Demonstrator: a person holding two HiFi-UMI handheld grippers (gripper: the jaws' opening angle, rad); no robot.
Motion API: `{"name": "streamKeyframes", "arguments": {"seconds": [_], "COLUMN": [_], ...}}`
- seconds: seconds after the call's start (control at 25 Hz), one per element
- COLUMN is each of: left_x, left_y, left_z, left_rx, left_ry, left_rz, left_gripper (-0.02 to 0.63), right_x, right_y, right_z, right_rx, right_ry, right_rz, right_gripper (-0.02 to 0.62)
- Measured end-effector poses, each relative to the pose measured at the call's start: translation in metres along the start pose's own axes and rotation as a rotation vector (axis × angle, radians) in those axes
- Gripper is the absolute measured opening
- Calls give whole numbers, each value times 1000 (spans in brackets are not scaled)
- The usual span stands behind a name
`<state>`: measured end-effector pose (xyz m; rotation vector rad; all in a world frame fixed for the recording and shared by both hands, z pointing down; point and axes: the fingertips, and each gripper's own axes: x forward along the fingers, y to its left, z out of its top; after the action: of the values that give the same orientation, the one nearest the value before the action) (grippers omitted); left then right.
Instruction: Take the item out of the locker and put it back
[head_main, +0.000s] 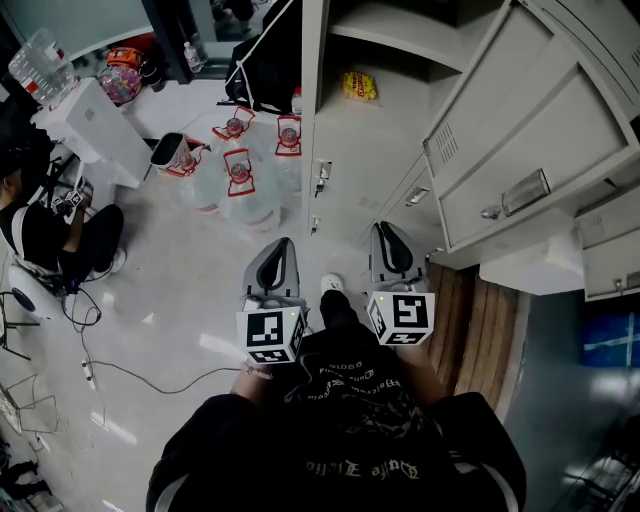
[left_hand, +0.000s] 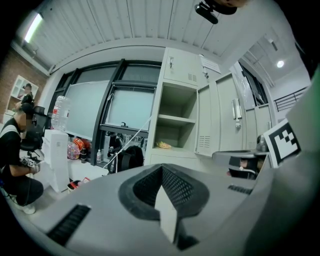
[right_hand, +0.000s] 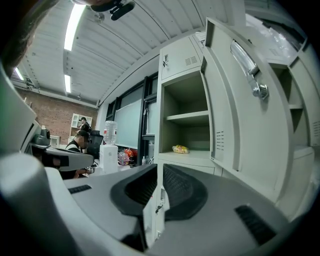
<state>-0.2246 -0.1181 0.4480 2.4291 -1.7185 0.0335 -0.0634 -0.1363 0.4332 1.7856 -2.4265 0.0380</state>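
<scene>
A yellow packet (head_main: 359, 85) lies on the lower shelf of an open grey locker (head_main: 400, 120); it also shows as the packet (left_hand: 163, 145) in the left gripper view and the packet (right_hand: 180, 149) in the right gripper view. The locker door (head_main: 520, 150) stands swung out to the right. My left gripper (head_main: 272, 262) is shut and empty, well short of the locker. My right gripper (head_main: 390, 245) points at the locker with its jaws drawn close, a narrow slit between them, nothing held. Both are far from the packet.
Several water jugs with red handles (head_main: 238, 175) stand on the floor left of the locker. A white water dispenser (head_main: 95, 125) and a seated person (head_main: 50, 235) are at far left. Cables (head_main: 90, 370) trail over the floor. A black bag (head_main: 265, 70) hangs beside the locker.
</scene>
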Motion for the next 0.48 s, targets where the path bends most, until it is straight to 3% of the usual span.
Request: {"name": "streamKeyframes", "arguments": {"seconds": [0.48], "left_x": [3], "left_y": [-6], "left_z": [2], "left_rx": [19], "left_ry": [8], "left_rz": [-24], "left_gripper": [6], "right_x": [-6], "right_y": [4], "right_z": [-2], "right_rx": [-5], "right_ry": [12], "right_rz": [9], "right_gripper": [3]}}
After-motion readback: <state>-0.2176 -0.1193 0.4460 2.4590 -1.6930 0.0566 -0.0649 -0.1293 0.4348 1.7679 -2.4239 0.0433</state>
